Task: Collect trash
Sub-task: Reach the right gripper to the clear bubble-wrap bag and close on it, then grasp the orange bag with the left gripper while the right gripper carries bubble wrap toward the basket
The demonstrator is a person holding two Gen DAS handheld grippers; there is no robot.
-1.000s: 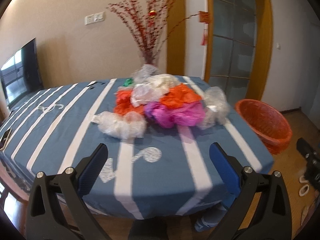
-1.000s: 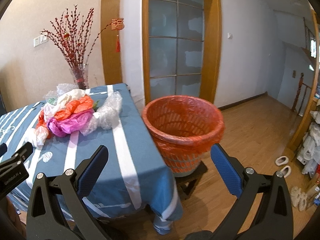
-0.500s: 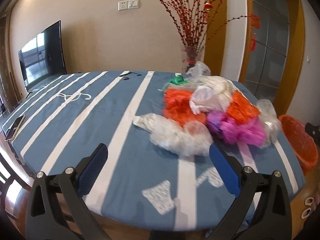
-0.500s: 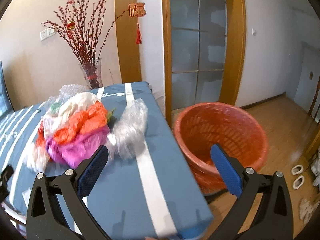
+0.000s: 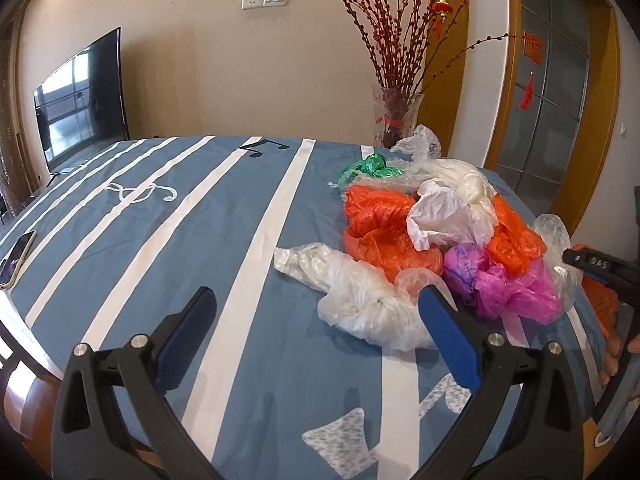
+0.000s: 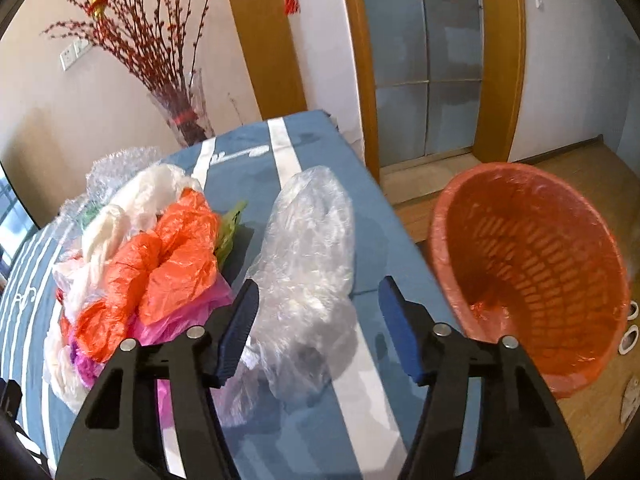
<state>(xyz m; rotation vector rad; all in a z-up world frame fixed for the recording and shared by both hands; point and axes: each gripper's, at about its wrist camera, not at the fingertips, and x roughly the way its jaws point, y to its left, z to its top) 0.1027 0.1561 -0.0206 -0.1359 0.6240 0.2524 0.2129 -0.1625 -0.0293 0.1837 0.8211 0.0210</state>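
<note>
A heap of crumpled plastic bags lies on the blue striped tablecloth: orange bags, a pink bag, white bags, a green scrap and a clear bag. My left gripper is open and empty, just short of that clear bag. In the right wrist view my right gripper is open, low over a clear bubble-wrap bag beside the orange bags. An orange mesh basket with an orange liner stands off the table's right edge.
A glass vase of red branches stands at the table's far edge. A phone lies at the left edge. A TV stands at the left wall. Wooden floor and a glass door lie behind the basket.
Both grippers have moved in over the table toward the heap. The left view has swung left, so the heap sits to its right. The right gripper has dropped close above the clear bubble-wrap bag.
</note>
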